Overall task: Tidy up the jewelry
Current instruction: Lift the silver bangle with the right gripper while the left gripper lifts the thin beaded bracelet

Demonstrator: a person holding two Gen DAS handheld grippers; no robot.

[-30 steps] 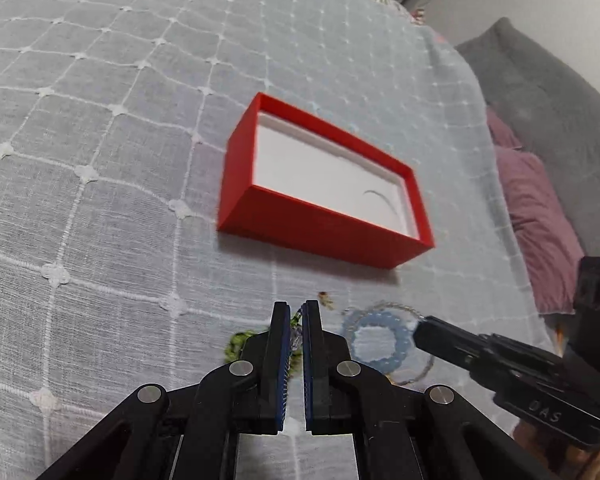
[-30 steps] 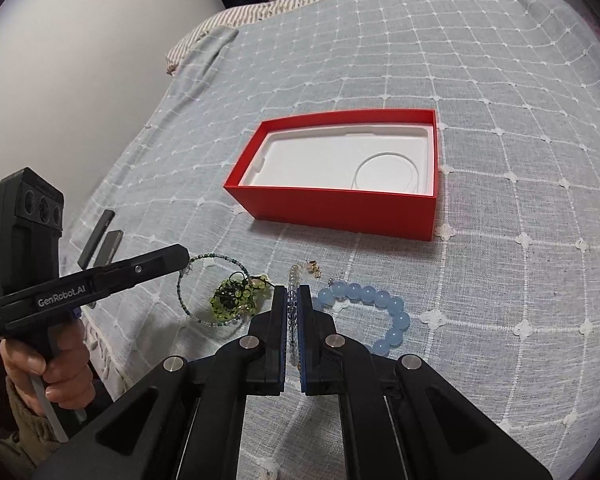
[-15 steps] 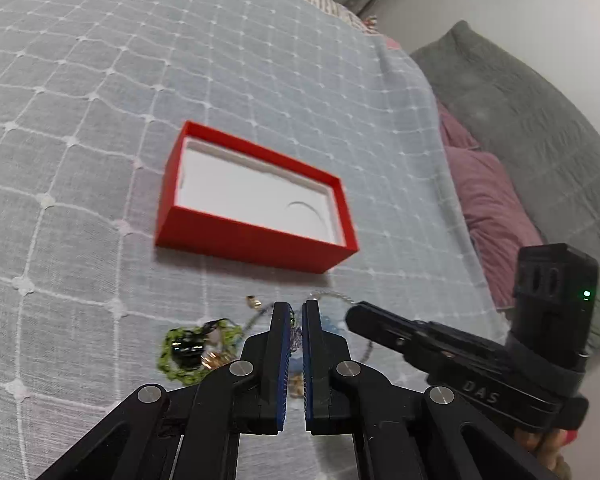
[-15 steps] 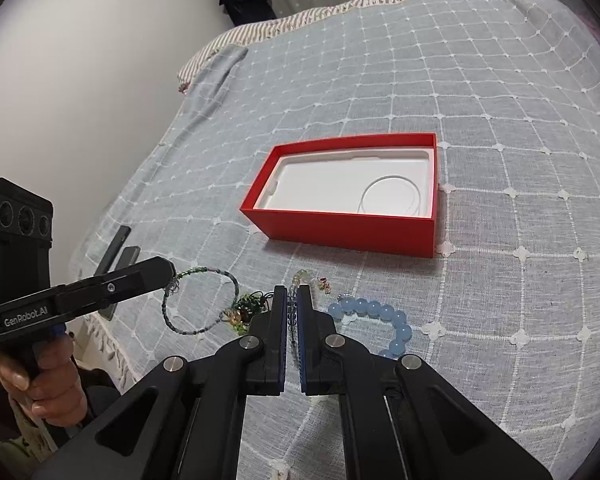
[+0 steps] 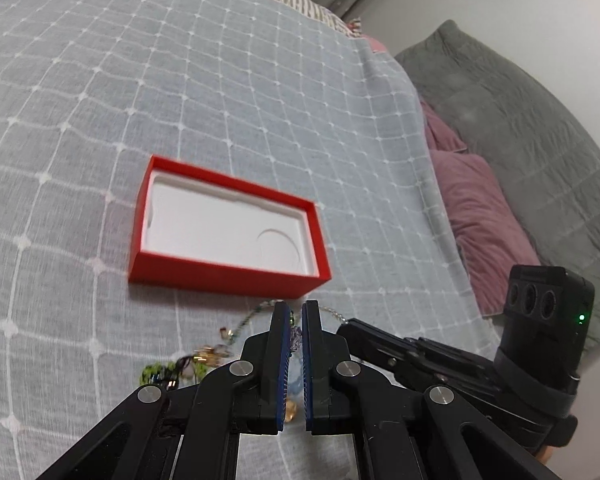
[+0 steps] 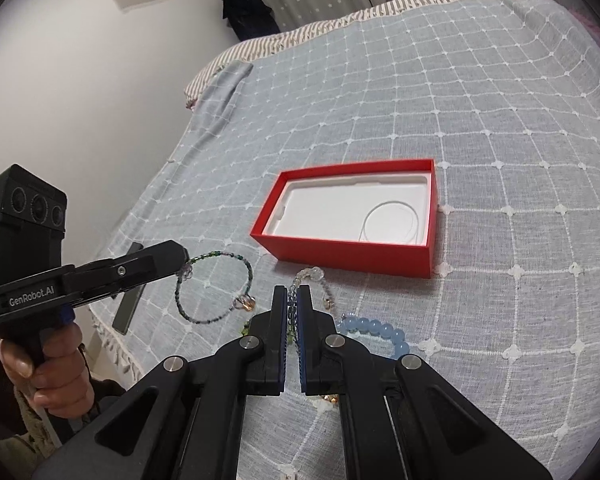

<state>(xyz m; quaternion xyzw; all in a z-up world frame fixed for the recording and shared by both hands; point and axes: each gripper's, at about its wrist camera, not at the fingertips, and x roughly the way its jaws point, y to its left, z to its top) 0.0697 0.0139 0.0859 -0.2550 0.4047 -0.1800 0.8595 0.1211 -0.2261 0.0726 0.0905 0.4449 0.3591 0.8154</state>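
An open red box (image 6: 352, 220) with a white insert lies on the bed; it also shows in the left wrist view (image 5: 228, 228). My left gripper (image 5: 295, 312) is shut on a thin green beaded bracelet (image 6: 216, 288) and holds it lifted above the bedspread. My right gripper (image 6: 291, 296) is shut on a clear beaded bracelet (image 6: 314, 276), also lifted. A light blue bead bracelet (image 6: 376, 330) lies on the bedspread beside my right gripper. A green bead cluster (image 5: 160, 372) lies lower left of the left gripper.
The bed has a grey bedspread with a white grid (image 6: 460, 100). Two dark flat objects (image 6: 128, 304) lie at the bed's left edge. A grey quilt (image 5: 520, 128) and mauve pillow (image 5: 480, 216) are to the right of the bed.
Both grippers have risen and pulled back from the bed, each lifting a bracelet off the pile. The box looks smaller and farther away.
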